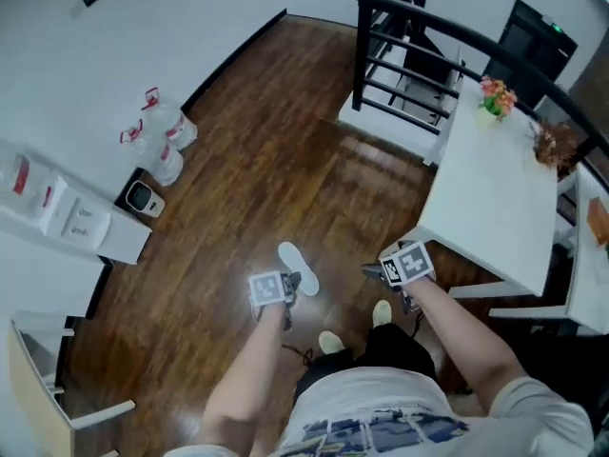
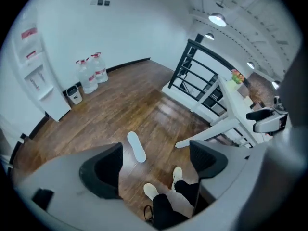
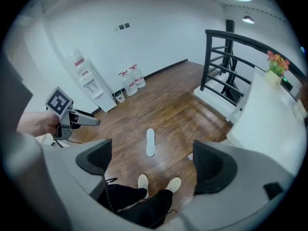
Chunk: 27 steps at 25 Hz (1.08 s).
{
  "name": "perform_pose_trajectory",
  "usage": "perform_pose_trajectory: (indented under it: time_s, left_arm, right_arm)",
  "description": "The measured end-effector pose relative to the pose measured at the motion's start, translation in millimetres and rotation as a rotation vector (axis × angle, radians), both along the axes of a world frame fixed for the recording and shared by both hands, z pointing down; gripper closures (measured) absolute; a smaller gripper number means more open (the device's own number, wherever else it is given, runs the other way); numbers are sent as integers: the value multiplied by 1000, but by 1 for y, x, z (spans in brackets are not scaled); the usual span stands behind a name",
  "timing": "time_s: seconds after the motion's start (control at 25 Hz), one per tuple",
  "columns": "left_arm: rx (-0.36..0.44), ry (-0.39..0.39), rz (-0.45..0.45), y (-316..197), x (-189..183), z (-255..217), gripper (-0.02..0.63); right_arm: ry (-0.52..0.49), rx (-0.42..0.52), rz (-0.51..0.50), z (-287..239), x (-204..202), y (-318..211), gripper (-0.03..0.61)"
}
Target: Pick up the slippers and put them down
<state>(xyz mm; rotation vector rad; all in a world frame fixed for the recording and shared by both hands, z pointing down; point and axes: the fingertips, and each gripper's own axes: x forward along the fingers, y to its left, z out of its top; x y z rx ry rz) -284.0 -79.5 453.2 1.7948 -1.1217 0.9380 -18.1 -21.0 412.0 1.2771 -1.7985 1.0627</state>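
Observation:
One white slipper (image 1: 298, 268) lies flat on the dark wood floor, just ahead of the person's pale shoes (image 1: 330, 343). It also shows in the left gripper view (image 2: 136, 147) and the right gripper view (image 3: 150, 142), far below both pairs of jaws. My left gripper (image 1: 297, 281) is held high above the floor, shut and empty. My right gripper (image 1: 369, 271) hangs level with it on the right, its jaws also together with nothing in them. A small white patch (image 3: 190, 156) peeks out beside the right jaw; I cannot tell what it is.
A white table (image 1: 495, 188) with a flower pot (image 1: 495, 98) stands to the right, and a black railing (image 1: 400, 55) behind it. Water bottles (image 1: 157, 141), a small bin (image 1: 143, 198) and a white dispenser (image 1: 57, 212) line the left wall.

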Motion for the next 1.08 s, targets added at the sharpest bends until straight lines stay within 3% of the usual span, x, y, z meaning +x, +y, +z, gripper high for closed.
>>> perform_pose_trajectory:
  time_s: [0.12,0.4,0.64,0.8,1.08]
  left_arm:
    - [92,77,179,19,86,-83,184]
    - [74,162,516,109,326,-141,184]
    - [89,169,710,180,465,-152,184]
    - [68,144,765,219,502,-145,184]
    - [64,114,776,243,501,-140,184]
  right_arm:
    - [-42,68,150,-60,75,83,35]
    - [-7,177,493,-129,313,275,35]
    - [-9,225,616,-132,400,362,37]
    - [-38,219,632,-125,416,396,37]
    - [-49,220,605,-115,413,414,37]
